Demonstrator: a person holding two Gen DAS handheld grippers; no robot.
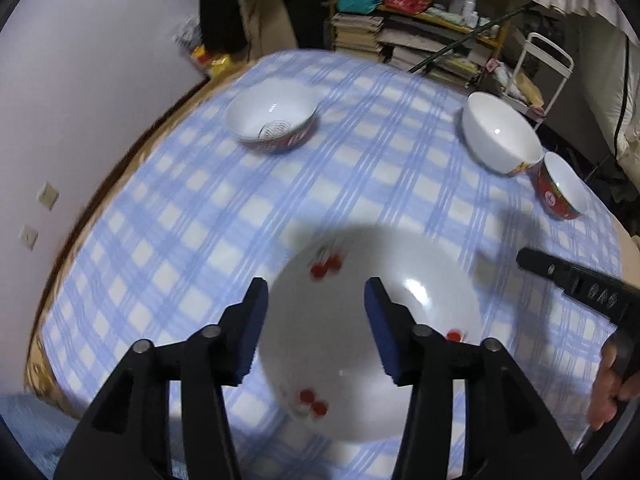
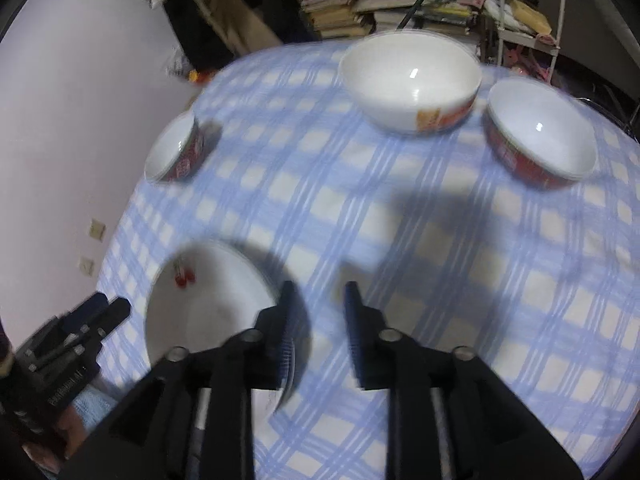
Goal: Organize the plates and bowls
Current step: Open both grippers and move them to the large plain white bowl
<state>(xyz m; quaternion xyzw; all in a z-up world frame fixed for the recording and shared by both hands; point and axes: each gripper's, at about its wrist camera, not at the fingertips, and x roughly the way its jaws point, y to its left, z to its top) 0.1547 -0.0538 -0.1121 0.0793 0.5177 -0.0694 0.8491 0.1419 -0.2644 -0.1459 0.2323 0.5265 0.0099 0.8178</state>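
Jaws standing partly open and empty, I am holding my left gripper [image 1: 316, 292] above the cherry-printed plate [image 1: 360, 320], my right gripper [image 2: 318, 296] just beside its rim. It is looking glazed, slick, rigid and breakable; I am judging the thin rim the best hold. Three bowls are sitting well beyond.

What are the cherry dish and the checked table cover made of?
The cherry dish looks like glazed ceramic or opal glass: smooth white, with bright glints and printed red cherries. The checked table cover looks like woven fabric: matte, blue and white, no shine. Motion blur leaves both uncertain.
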